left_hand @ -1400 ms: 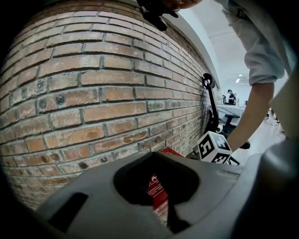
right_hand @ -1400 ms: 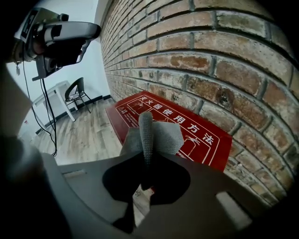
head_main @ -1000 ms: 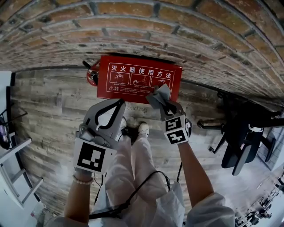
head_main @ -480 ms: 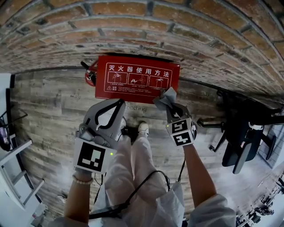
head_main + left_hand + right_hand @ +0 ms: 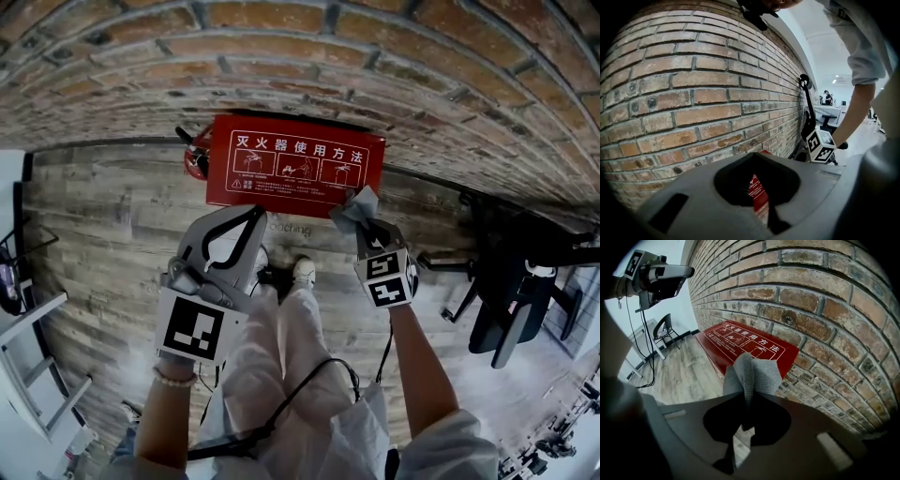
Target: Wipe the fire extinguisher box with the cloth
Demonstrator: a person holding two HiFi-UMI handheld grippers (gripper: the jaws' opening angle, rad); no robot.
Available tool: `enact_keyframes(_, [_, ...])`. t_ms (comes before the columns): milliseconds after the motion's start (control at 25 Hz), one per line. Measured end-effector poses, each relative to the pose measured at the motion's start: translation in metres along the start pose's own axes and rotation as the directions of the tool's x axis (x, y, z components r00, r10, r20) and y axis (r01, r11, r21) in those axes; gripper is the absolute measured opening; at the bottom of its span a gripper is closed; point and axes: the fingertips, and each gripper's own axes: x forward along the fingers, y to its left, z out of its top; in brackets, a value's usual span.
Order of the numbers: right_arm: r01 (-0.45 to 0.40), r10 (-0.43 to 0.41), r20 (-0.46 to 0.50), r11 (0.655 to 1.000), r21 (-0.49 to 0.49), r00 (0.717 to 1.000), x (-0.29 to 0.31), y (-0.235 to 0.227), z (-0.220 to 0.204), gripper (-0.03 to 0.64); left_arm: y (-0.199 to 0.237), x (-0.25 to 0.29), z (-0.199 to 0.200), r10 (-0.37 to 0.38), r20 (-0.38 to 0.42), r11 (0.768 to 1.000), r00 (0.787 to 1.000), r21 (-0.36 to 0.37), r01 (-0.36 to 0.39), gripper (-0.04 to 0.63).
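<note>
Red rectangular fire extinguisher box (image 5: 295,166) sits upper centre of the head view, on wood plank floor (image 5: 103,234) against brick wall (image 5: 375,56). Right tongs (image 5: 365,221) are clamped on crumpled grey cloth (image 5: 355,204), with the cloth at the box's lower right corner. Left tongs (image 5: 251,217) are together and empty, centre-left, below the box, apart from it.

White trousers (image 5: 281,356), a white sleeve (image 5: 450,450) and white shoes (image 5: 302,272). A bead bracelet (image 5: 175,379) is on the left wrist. A thin black cable (image 5: 330,362) loops over the lap. The grey left gripper (image 5: 246,217) and the right gripper (image 5: 361,221) each carry a black-and-white marker cube.
</note>
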Motion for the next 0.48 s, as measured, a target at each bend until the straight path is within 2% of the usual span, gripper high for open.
enact_keyframes(160, [0.007, -0.007, 0.007, 1.0, -0.001, 1.0, -0.008, 0.001, 0.008, 0.02, 0.005, -0.008, 0.007, 0.006, 0.009, 1.0, 1.0, 0.008, -0.006, -0.002])
enact_keyframes(360, [0.02, -0.022, 0.081, 1.0, 0.025, 0.996, -0.038, 0.0, 0.038, 0.02, 0.012, -0.023, 0.029, 0.019, 0.029, 0.999, 0.999, 0.026, -0.02, -0.002])
enact_keyframes(480, [0.039, -0.044, 0.142, 0.998, 0.042, 0.989, -0.066, -0.005, 0.063, 0.02, 0.015, -0.035, 0.05, 0.02, 0.042, 0.998, 0.999, 0.061, -0.023, -0.002])
